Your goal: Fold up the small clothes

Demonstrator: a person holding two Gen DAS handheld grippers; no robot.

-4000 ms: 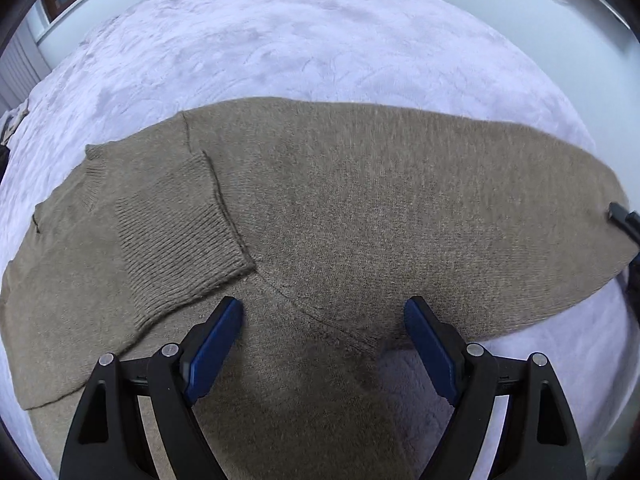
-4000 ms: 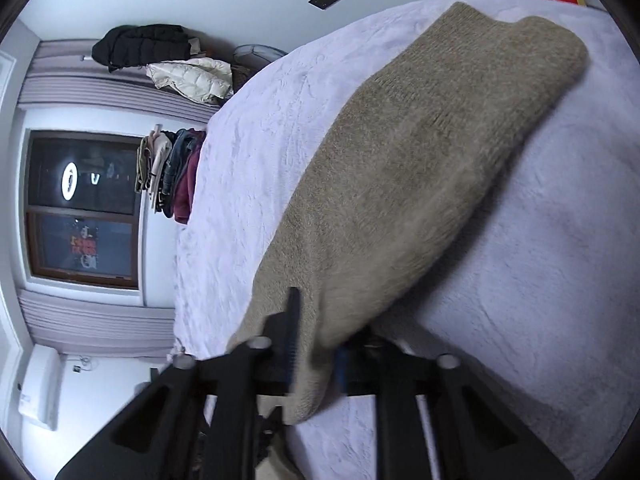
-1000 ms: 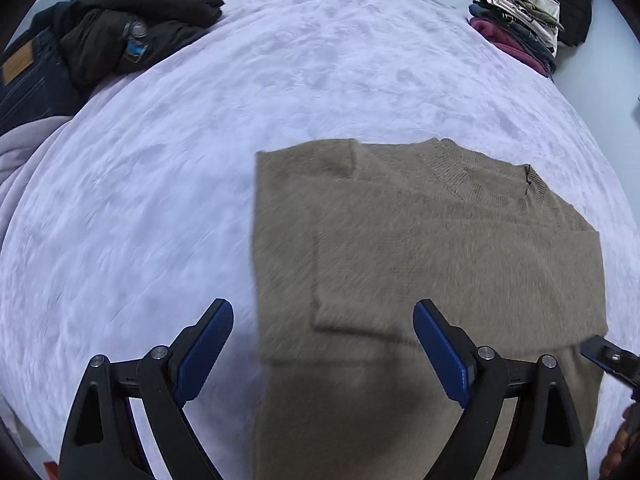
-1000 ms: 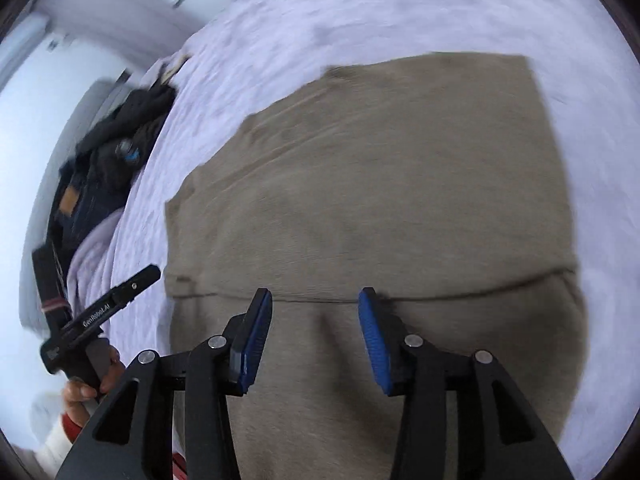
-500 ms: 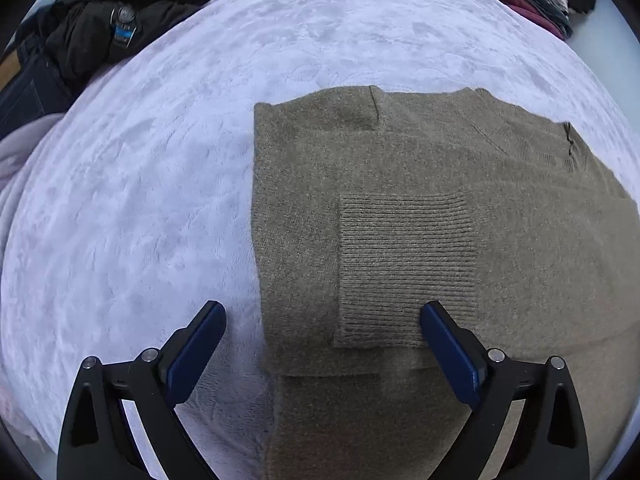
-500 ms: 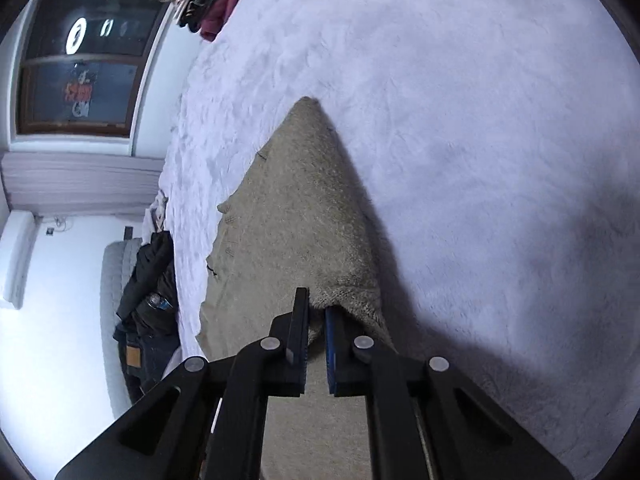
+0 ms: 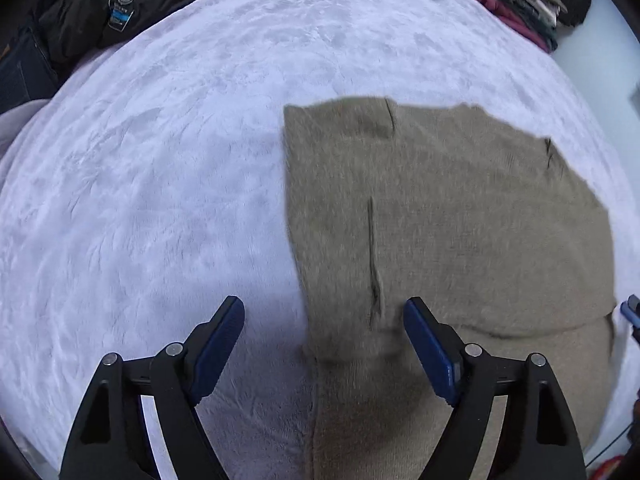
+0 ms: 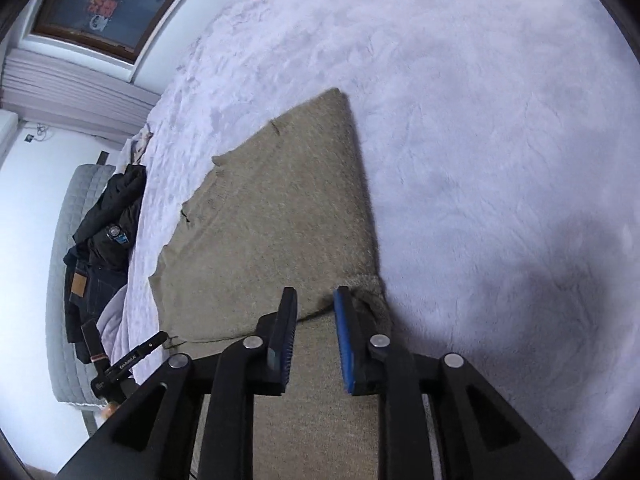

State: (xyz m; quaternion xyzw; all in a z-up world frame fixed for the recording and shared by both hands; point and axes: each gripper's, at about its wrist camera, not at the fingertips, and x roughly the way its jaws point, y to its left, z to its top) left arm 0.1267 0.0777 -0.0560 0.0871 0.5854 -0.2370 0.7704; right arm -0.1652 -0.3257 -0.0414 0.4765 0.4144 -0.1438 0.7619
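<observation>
Right gripper (image 8: 316,300) opening off sweater (image 7: 460,220), nothing pinched; left gripper (image 7: 324,320) wide, closing—we grab lower-centre hem edge squarely.

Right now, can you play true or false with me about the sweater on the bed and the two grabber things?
1. The brown sweater lies on a pale purple blanket. True.
2. The left gripper is pinching the sweater tight. False: its jaws stand wide, just closing, with the sweater's edge between them and not pressed.
3. The right gripper has blue pads. True.
4. The sweater is bright red. False: it is brown.
5. The dark jacket lies on top of the sweater. False: it lies apart, at the blanket's far edge.
6. The right gripper is shut tight. False: its jaws are parted and opening above the sweater.
</observation>
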